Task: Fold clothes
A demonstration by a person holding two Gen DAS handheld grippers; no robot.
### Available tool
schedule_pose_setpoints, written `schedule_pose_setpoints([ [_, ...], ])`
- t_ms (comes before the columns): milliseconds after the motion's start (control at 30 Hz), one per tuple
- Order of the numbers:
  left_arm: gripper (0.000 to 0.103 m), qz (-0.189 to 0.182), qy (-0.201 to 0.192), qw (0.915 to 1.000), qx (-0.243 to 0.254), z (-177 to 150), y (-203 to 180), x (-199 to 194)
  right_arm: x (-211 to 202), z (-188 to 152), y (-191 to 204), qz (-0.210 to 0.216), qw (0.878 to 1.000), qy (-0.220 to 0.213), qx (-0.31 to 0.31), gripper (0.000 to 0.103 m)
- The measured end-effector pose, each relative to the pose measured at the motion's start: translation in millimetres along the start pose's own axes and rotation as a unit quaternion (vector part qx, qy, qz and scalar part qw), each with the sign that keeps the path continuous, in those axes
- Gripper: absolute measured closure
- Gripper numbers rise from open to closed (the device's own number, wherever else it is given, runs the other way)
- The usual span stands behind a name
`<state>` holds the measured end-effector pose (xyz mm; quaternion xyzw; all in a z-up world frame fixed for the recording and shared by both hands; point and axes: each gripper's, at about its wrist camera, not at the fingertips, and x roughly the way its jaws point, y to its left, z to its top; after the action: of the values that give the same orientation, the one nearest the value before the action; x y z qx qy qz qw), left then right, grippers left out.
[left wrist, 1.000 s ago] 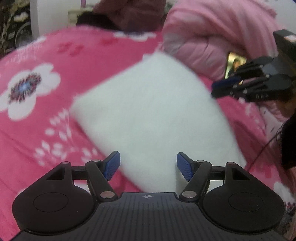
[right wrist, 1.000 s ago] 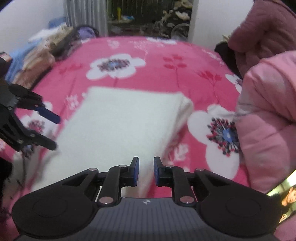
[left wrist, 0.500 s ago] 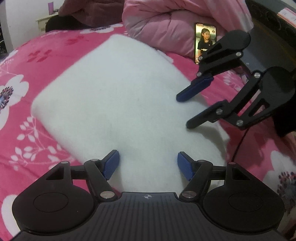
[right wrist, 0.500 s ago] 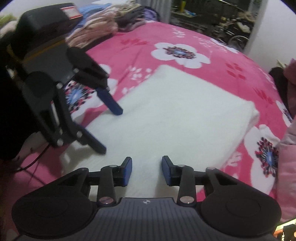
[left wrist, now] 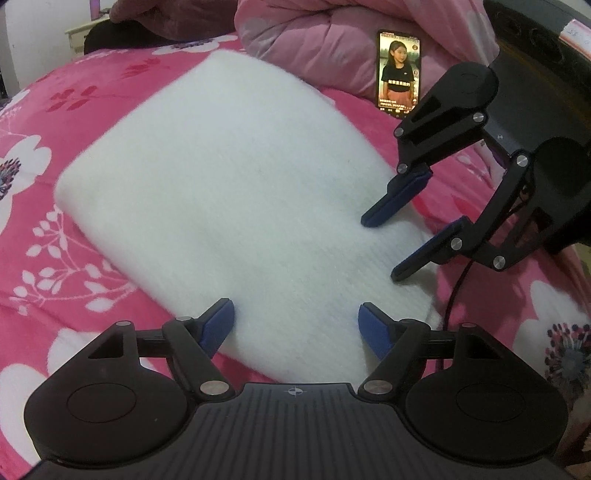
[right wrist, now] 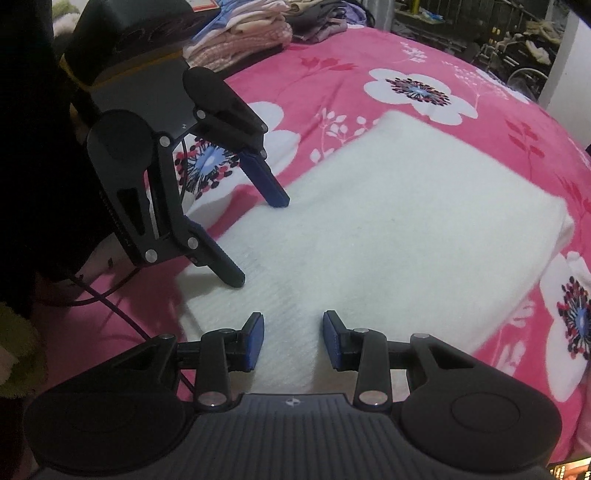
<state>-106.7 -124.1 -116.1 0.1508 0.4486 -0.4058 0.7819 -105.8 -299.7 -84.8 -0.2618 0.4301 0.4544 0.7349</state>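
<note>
Both tools, left point(left wrist: 295, 325) and right point(right wrist: 293, 339), are hovering released over the sweater point(left wrist: 229, 184); pinching one layer risks unfolding it.

1. A home bedroom: a bed under a pink flowered bedspread point(right wrist: 461, 74).
2. A puffy pink quilt point(left wrist: 332, 40) is heaped on it.
3. Folded clothes point(right wrist: 251, 33) are stacked at the bedside.
4. A phone point(left wrist: 398, 68) leans against the quilt.
</note>
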Motion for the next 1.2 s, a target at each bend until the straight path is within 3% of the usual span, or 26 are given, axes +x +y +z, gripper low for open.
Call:
schedule_pose_setpoints([
  [567,0.027,-0.014,0.019,0.9997,0.012,-6,-4,-1,-1,-3,2,0.032,0.999,0.006,0.003,0.064],
  [1000,0.030,-0.040,0.058,0.9972,0.025,-14,-8,-7,-2,2,9,0.056,0.998,0.033,0.020,0.064],
  [1200,0.030,-0.043,0.032,0.9979,0.038,-8,-5,-24,-15,6,29,0.058,0.996,0.068,0.002,0.068],
])
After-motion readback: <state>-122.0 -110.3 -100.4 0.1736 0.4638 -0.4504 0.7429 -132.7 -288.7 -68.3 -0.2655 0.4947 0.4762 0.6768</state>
